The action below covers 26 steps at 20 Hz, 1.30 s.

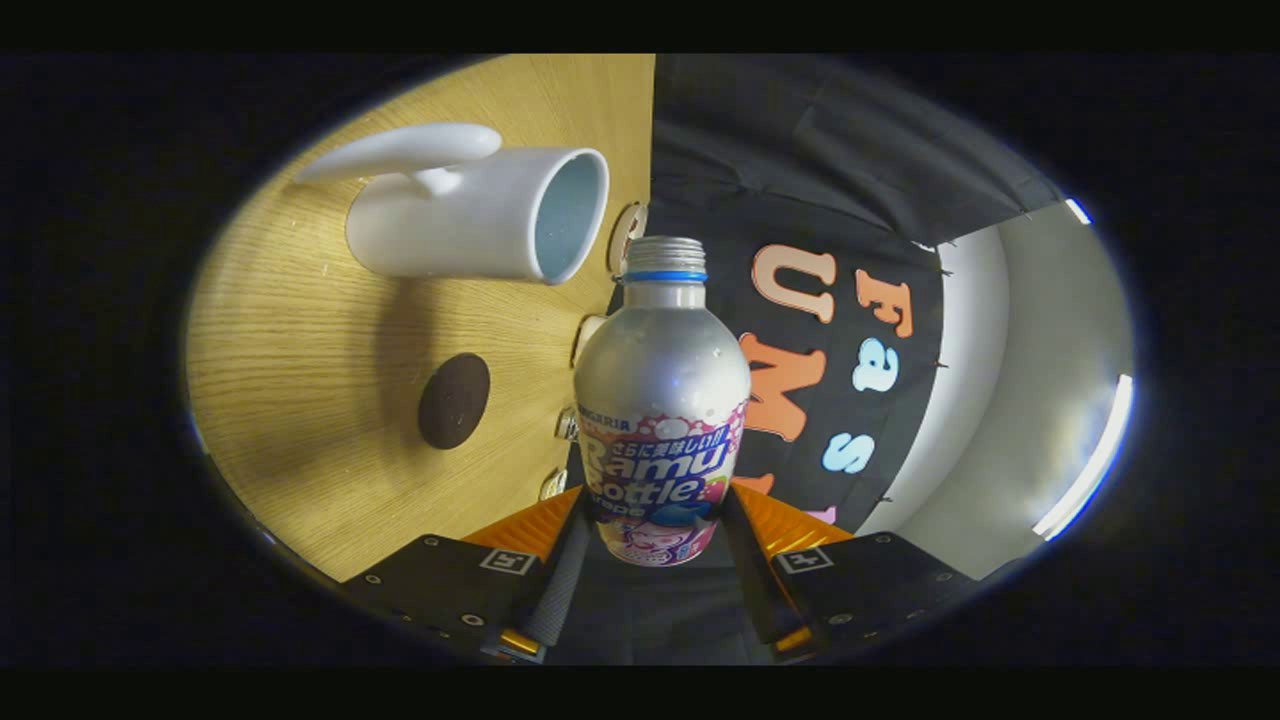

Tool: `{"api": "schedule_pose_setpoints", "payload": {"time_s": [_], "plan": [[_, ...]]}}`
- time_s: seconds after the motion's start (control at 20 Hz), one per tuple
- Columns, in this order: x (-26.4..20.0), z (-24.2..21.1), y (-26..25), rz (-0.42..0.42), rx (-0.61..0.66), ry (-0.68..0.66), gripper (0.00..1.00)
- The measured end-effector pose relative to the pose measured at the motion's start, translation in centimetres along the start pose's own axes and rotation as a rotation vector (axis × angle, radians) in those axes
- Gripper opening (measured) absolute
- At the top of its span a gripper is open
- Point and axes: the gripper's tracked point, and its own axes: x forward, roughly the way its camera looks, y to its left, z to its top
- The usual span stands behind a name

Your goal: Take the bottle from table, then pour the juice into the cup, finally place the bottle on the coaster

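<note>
My gripper [660, 520] is shut on a silver bottle [660, 390] with a colourful label, both fingers pressing its lower body. The view is rolled sideways, so the wooden table [300, 400] stands on the left. The bottle's threaded mouth [665, 255] with its blue ring points beyond the fingers, close to the rim of a white cup [470, 215] with a handle. The mouth lies just beside the cup's opening, not inside it. A dark round coaster [453, 400] rests on the table, nearer to me than the cup.
Several small round markers [626, 235] line the table's far edge next to the black cloth wall [800, 180]. A pale wall with a strip light [1085, 460] is on the right.
</note>
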Motion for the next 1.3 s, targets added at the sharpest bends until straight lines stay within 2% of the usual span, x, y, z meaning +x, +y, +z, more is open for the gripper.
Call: {"api": "schedule_pose_setpoints", "payload": {"time_s": [0.6,1.3], "plan": [[0.63,-0.02,-0.66,0.017,-0.095,-0.018,0.71],[0.34,0.73,-0.66,0.033,-0.136,-0.043,0.71]]}}
